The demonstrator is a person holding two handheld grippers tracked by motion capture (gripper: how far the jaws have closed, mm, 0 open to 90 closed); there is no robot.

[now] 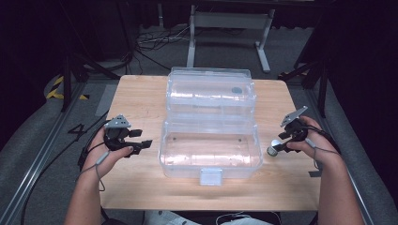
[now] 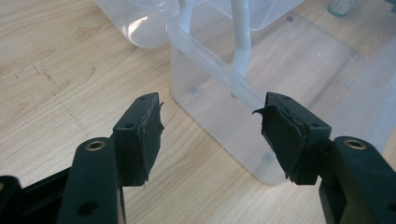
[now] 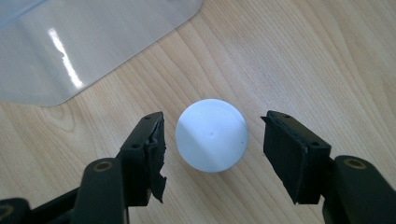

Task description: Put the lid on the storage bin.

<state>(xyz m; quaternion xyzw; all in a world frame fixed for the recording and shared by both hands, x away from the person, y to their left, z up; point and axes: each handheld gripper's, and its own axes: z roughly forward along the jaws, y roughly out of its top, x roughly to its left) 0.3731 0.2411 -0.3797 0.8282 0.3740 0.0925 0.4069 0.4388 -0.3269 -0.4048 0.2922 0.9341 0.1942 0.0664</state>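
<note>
Right gripper view: we see our right gripper (image 3: pixel 212 140) spread wide around a white-capped bottle (image 3: pixel 212 135), perhaps untouched, beside the clear plastic box (image 1: pixel 211 150); our left gripper (image 2: pixel 210 135) gapes empty.

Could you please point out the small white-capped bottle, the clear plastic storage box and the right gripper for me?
Small white-capped bottle (image 3: pixel 211 135): right gripper view, middle of its round white cap.
Clear plastic storage box (image 1: pixel 210 172): high view, its front wall.
Right gripper (image 1: pixel 278 146): high view, midway between its open fingertips.
</note>
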